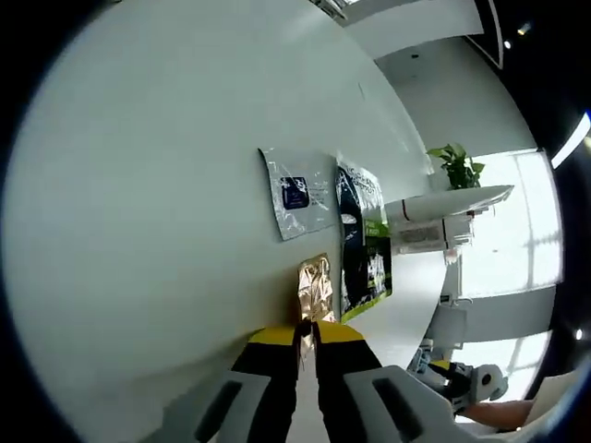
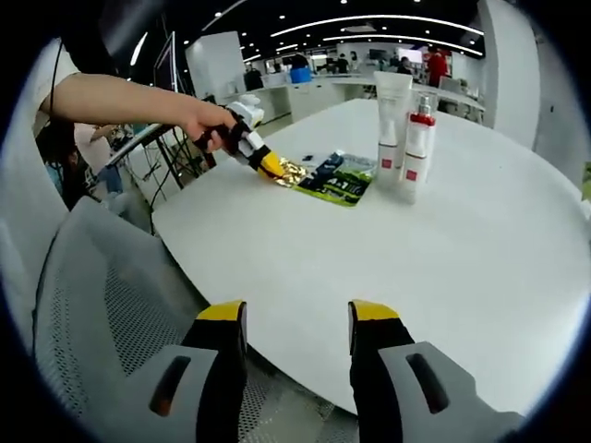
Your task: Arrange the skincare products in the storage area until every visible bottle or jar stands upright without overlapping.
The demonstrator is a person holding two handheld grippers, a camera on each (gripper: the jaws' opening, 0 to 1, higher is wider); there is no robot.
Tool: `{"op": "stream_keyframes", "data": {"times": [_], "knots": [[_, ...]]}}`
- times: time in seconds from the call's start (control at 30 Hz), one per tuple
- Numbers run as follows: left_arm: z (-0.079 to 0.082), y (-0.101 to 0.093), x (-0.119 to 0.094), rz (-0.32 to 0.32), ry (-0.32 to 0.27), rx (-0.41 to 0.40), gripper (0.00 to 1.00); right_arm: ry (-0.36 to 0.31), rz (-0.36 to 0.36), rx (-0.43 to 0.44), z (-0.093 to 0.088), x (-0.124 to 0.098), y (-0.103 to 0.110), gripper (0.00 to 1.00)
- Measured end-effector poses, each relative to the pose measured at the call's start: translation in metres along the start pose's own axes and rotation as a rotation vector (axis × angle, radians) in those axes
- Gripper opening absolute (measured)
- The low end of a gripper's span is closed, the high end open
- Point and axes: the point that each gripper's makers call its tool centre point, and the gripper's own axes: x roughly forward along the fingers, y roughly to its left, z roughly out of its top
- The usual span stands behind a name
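Observation:
A white tube (image 2: 392, 111) and a white bottle with a red cap (image 2: 417, 148) stand upright side by side on the round white table (image 2: 462, 268). Flat sachets lie beside them: a gold foil one (image 1: 314, 286) (image 2: 294, 171), a green and black one (image 1: 365, 254) (image 2: 340, 180), and a clear one with a blue label (image 1: 297, 192). My left gripper (image 1: 307, 334) (image 2: 259, 159), held by a hand, is shut on the near edge of the gold sachet. My right gripper (image 2: 297, 318) hangs open over the table's near edge, holding nothing, well away from the products.
A grey mesh chair (image 2: 102, 305) stands under my right gripper at the table's edge. Desks and people fill the room behind the table. A potted plant (image 1: 457, 166) stands beyond the far rim. The tube and bottle (image 1: 434, 221) show sideways in the left gripper view.

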Motion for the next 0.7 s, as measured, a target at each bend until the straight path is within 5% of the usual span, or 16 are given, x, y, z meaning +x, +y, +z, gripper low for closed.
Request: {"op": "stream_keyframes", "data": {"times": [0.43,0.7], "knots": [[-0.0012,0.0086,-0.0058,0.074,0.050,0.061,0.08,-0.009,-0.001,0.002,0.0009,-0.0005,-0.0005,0.44],[0.0007,0.0040,-0.0103,0.107,0.046,0.090,0.18,0.005,0.006,0.003,-0.0021,0.0002,0.0005,0.43]]}}
